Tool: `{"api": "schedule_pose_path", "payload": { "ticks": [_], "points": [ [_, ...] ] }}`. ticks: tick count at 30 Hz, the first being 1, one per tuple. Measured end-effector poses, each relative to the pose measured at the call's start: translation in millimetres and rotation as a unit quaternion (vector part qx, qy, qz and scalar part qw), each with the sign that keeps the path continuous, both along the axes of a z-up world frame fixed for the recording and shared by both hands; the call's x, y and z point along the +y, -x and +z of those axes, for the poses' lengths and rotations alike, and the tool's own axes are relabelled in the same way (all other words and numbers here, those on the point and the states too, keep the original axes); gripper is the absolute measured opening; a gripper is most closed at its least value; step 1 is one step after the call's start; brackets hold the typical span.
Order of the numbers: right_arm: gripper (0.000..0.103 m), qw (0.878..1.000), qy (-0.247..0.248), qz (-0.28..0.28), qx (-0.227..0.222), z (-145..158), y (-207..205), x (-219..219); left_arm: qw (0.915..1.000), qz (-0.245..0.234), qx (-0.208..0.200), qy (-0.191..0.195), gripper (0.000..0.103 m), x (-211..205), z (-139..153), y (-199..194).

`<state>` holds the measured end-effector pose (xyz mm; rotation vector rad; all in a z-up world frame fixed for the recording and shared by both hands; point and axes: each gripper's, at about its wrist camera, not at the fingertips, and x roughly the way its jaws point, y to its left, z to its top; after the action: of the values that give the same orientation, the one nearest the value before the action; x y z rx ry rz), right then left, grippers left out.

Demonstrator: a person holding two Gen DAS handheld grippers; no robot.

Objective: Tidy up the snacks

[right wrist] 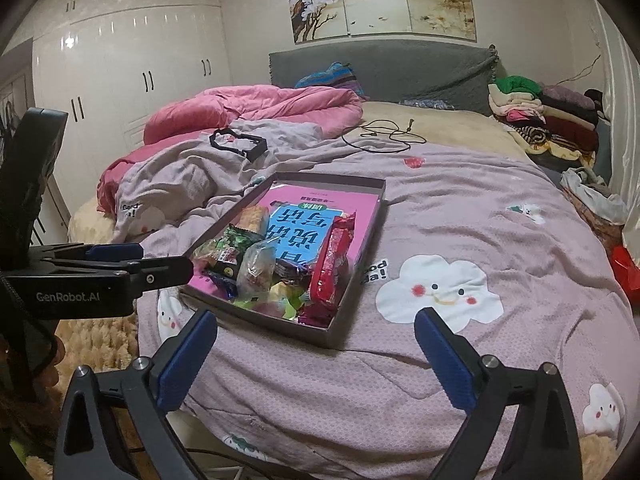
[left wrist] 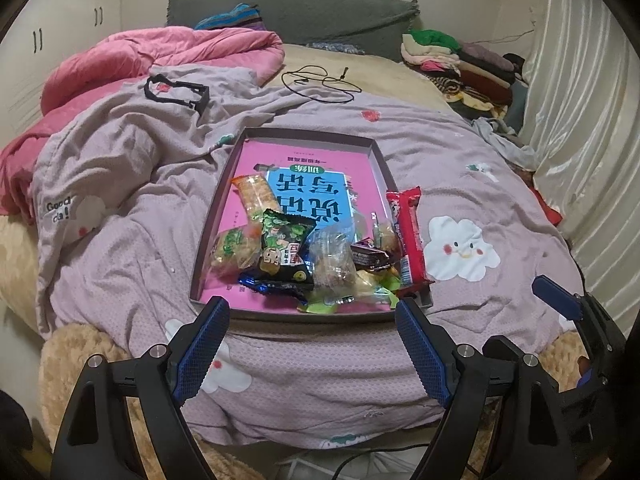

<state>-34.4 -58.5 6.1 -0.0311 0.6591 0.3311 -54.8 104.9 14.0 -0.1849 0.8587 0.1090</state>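
Both the left gripper (left wrist: 310,312) and right gripper (right wrist: 316,326) have jaws apart, empty. "GenRobot.AI" marks the left gripper; the blanket (right wrist: 460,216) reads "Good da!" at 3 o'clock of the snack tray (right wrist: 366,254).

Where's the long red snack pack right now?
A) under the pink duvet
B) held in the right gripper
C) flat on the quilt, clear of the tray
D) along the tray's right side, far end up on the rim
D: the red pack runs along the right side of the tray, its far end poking up over the rim, and neither gripper holds it.
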Motion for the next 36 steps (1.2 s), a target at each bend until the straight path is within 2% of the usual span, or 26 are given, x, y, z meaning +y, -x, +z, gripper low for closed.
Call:
{"api": "schedule_pose_path", "payload": {
  "ticks": [36],
  "points": [
    [0.100, 1.000, -0.009, -0.012, 0.000, 0.4, -1.4, -7.7, 0.9999, 0.007, 0.008, -0.014, 0.086, 1.0, 0.0, -0.6]
  ]
}}
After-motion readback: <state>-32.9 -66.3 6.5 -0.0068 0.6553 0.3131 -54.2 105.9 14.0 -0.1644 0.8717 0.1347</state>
